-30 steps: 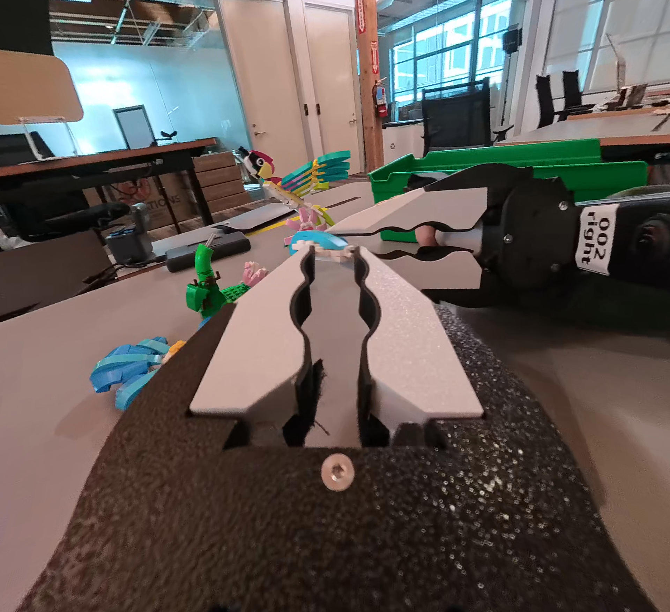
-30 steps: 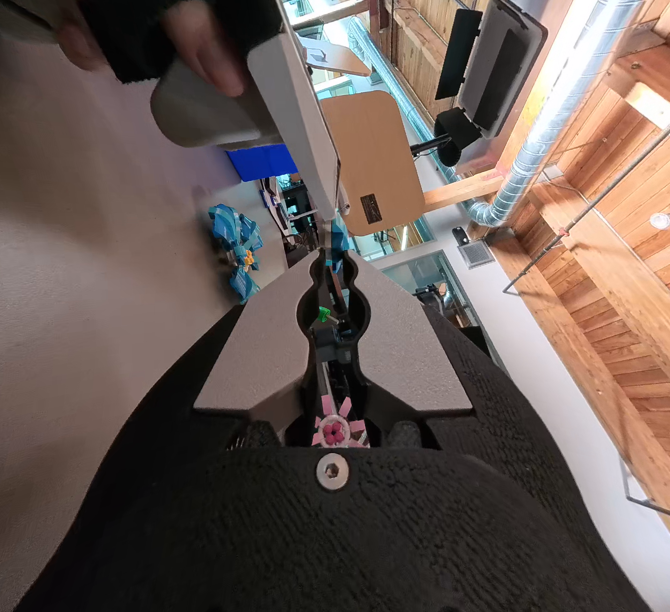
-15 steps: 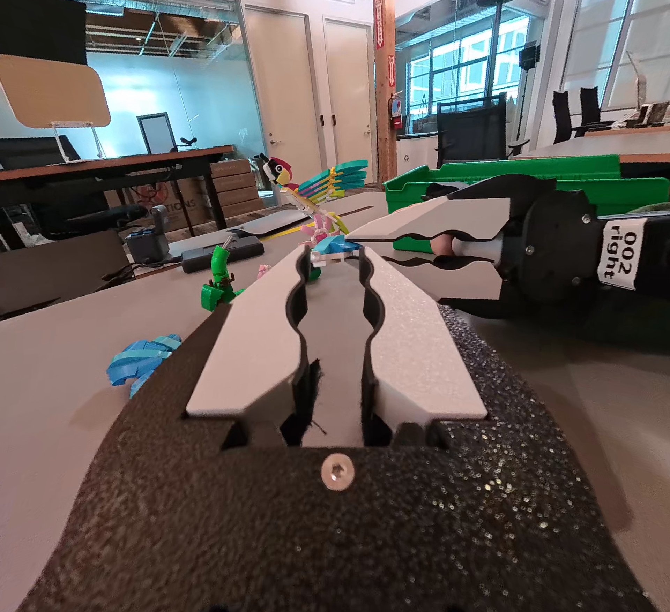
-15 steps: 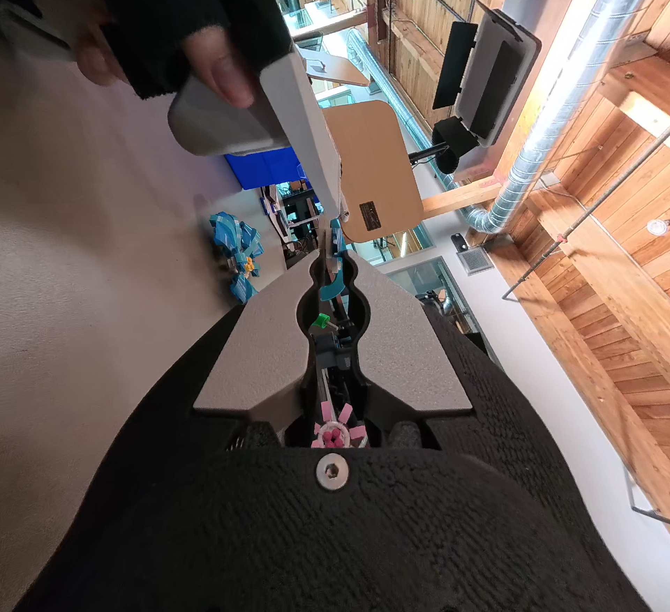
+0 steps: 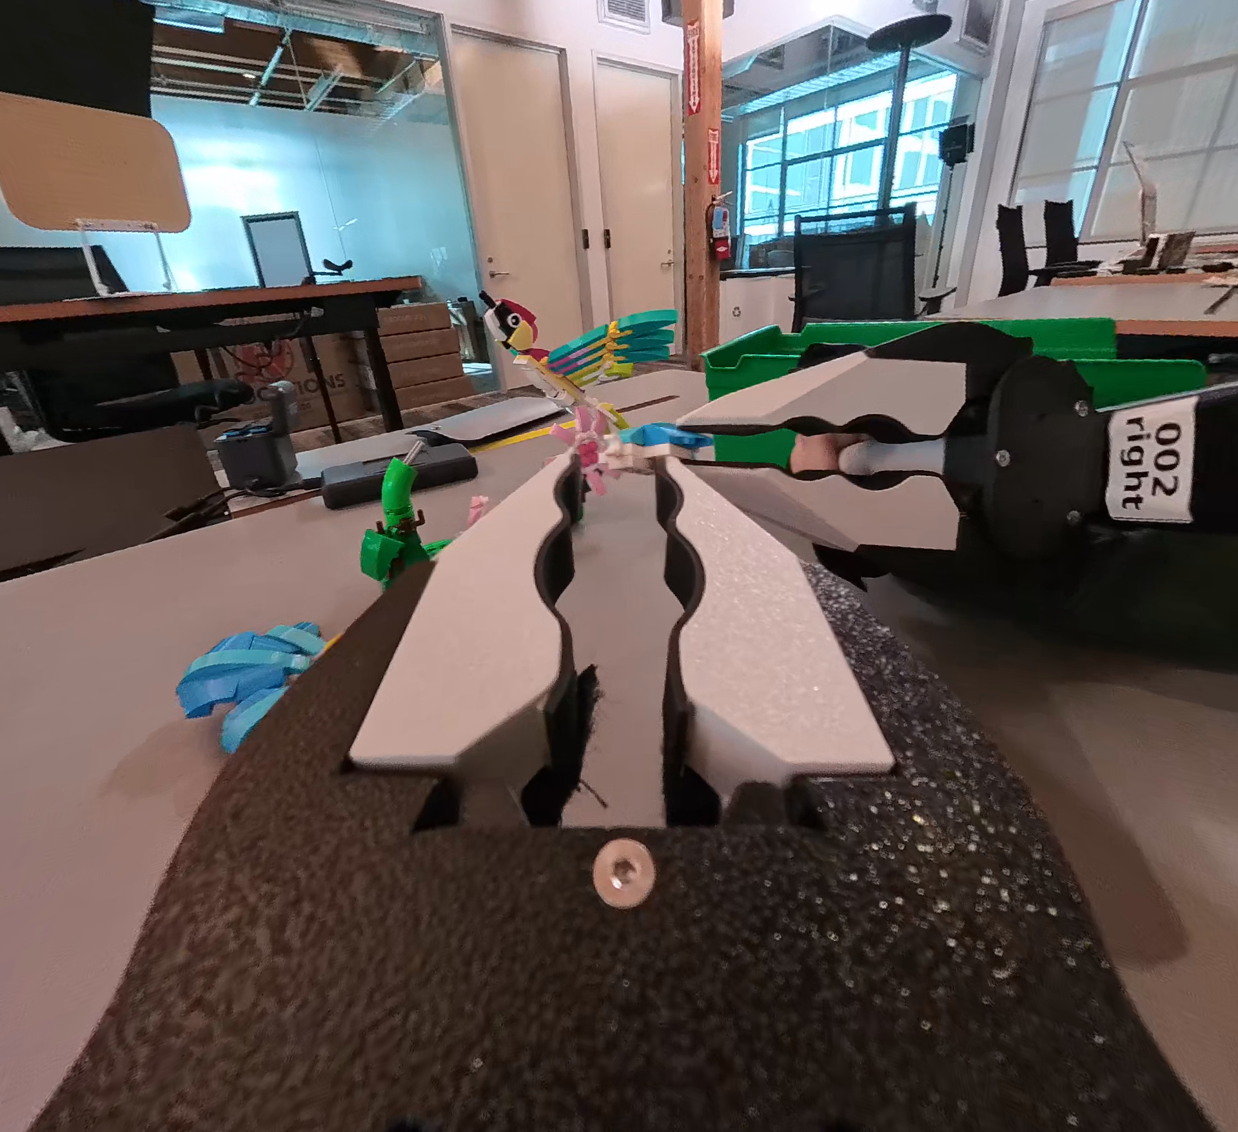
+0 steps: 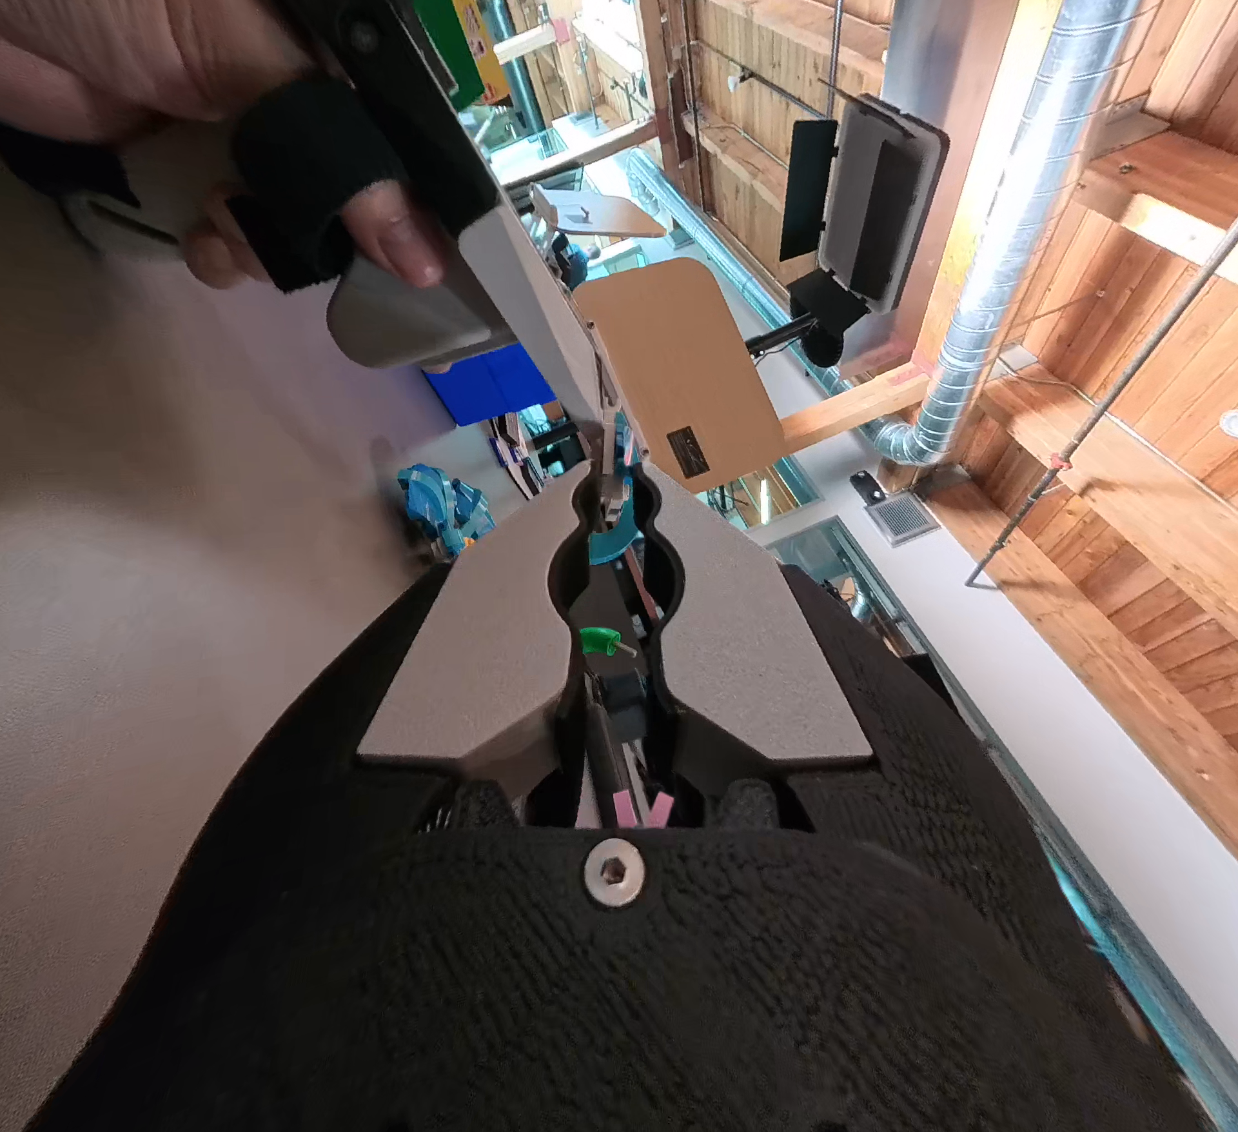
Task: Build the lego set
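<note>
Blue-and-white brick piece point(image 5: 660, 440) is pinched at the tips of the right hand-held gripper point(image 5: 683, 440), above the grey surface point(image 5: 134, 597). The left hand-held gripper point(image 5: 613, 470) sits narrowly parted around a pink brick flower point(image 5: 589, 450), contact unclear. A blue brick cluster point(image 5: 241, 677) and green brick stem point(image 5: 395, 530) lie nearby.

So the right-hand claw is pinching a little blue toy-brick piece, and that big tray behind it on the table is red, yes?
Not quite: the tray is green, not red, as the left wrist view shows. The rest holds: the right gripper is closed on the small blue brick piece, with the tray behind it on the table.
</note>
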`<action>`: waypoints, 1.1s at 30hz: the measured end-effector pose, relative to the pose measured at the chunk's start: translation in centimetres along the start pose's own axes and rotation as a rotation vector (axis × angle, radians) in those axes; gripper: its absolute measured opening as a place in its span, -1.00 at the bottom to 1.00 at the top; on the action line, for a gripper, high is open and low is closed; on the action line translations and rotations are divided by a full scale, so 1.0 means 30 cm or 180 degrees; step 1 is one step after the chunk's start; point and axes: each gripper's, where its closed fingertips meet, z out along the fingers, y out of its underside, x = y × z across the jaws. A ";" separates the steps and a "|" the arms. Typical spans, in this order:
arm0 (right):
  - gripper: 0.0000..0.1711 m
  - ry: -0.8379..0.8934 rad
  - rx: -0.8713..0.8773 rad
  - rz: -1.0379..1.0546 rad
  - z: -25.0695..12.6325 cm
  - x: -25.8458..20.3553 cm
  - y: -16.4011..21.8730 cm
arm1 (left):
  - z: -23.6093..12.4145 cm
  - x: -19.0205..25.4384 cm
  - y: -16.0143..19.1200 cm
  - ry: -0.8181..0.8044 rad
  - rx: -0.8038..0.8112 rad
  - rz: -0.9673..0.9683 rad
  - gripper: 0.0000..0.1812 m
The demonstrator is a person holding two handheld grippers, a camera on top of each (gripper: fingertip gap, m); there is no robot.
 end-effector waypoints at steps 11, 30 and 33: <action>-0.93 -0.0035 0.0087 -0.0008 -0.002 -0.007 -0.019 | -0.010 0.029 -0.043 0.0385 0.0303 -0.0452 -0.72; -0.93 -0.0061 0.0042 0.0119 -0.002 -0.008 -0.005 | 0.001 0.036 -0.023 0.0619 0.0163 -0.0851 -0.87; -0.91 -0.0161 0.0057 0.0349 -0.001 -0.016 -0.001 | 0.000 0.037 -0.013 0.0558 0.0072 -0.0680 -0.95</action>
